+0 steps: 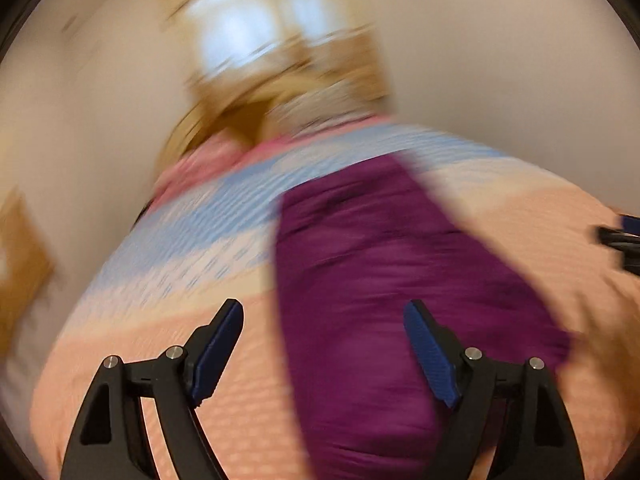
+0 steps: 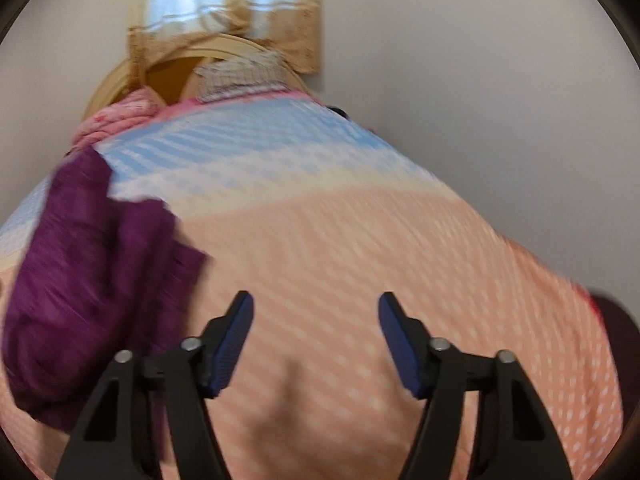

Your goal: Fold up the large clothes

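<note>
- A bedroom is shown: a bed (image 2: 360, 240) covered by a quilted spread, peach at the near end and pale blue toward the head, set against plain pale walls.
- In the left wrist view, the left gripper (image 1: 323, 308) is seen with its fingers spread wide and nothing between them; the blue ribbed pads (image 1: 218, 354) are bare.
- A purple garment (image 1: 380, 280) lies directly ahead of the left gripper, at about 12 to 1 o'clock from the fingers, its near end passing between and under them.
- The garment's long axis is judged to run away from the gripper, from the foot of the bed toward the head, leaning slightly toward 11 o'clock; it appears as a long, already narrowed strip, though motion blur hides its edges.
- In the right wrist view, the right gripper (image 2: 316, 300) is likewise released, its fingers apart over bare peach spread, gripping nothing.
- From the right gripper the garment (image 2: 92, 264) lies at about 9 to 10 o'clock, well off to the side, so the left gripper is judged the nearer one for the next grasp.
- The cloth looks soft, matte and limp, bunched into loose folds at its far end; the spread is puckered in a small regular pattern.
- Farther off, a pink rumpled cover (image 2: 120, 118) and a checked pillow (image 2: 240, 76) rest at the head of the bed.
- Beyond these, a curved wooden headboard (image 2: 116, 80) and a curtained window (image 2: 224, 4) are seen at 12 o'clock.
</note>
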`<act>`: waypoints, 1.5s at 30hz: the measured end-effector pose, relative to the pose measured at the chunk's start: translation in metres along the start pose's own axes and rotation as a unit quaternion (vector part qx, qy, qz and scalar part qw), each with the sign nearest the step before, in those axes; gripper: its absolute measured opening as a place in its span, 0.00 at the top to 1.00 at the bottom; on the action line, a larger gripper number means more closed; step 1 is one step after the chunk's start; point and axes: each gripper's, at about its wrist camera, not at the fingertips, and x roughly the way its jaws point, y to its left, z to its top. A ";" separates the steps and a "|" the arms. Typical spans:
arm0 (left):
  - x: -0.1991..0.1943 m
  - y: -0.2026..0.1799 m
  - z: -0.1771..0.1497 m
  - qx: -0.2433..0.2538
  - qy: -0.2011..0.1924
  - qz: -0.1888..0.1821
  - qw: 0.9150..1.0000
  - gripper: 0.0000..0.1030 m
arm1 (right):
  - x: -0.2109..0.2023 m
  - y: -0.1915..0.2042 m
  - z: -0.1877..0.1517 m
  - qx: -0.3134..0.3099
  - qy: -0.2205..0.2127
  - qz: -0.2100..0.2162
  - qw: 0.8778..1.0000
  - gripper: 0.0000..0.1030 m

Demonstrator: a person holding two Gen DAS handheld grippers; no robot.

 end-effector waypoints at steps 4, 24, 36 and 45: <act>0.053 0.069 0.005 -0.108 0.056 0.060 0.991 0.20 | -0.005 0.069 0.052 -0.042 -0.019 0.024 0.999 0.53; 0.149 0.024 0.033 -0.173 0.090 -0.011 0.981 0.20 | 0.113 0.127 0.040 -0.025 0.039 -0.006 0.999 0.64; 0.162 -0.019 0.023 -0.128 0.068 0.035 0.989 0.09 | 0.122 0.096 0.019 0.017 0.030 0.033 0.999 0.63; 0.183 -0.023 0.021 -0.126 0.101 0.036 0.986 0.05 | 0.136 0.099 0.018 0.013 0.051 0.036 0.998 0.59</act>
